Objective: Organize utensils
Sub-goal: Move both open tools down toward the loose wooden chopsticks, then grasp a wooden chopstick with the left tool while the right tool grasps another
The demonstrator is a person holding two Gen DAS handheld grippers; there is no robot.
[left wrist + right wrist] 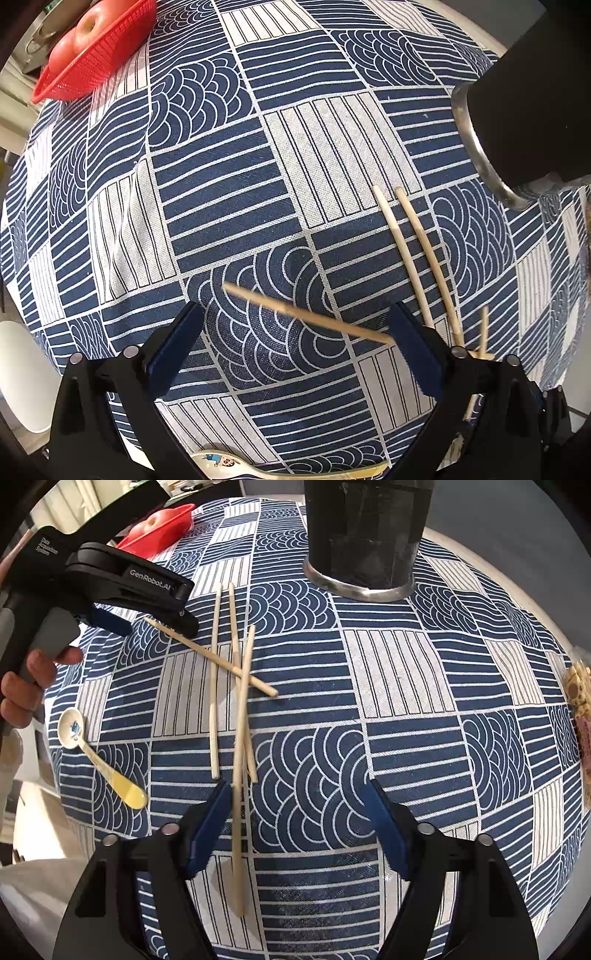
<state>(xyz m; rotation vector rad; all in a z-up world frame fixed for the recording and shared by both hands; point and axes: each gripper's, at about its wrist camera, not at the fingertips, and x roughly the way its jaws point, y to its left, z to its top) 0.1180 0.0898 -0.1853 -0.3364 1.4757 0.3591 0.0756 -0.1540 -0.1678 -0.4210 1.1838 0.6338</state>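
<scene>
Blue-patterned tablecloth (406, 701) below — left tool (295, 332) and right tool (295, 805) hover, both spread, over chopsticks (214, 709).

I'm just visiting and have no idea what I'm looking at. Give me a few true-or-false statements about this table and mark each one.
1. Four chopsticks lie loose on the tablecloth. True.
2. The left claw is clamped on a chopstick. False: it is open, and a chopstick only passes between its fingers.
3. The spoon stands in the black holder. False: it lies on the cloth.
4. The red basket holds fruit. True.
5. The right claw is shut. False: it is open.
</scene>
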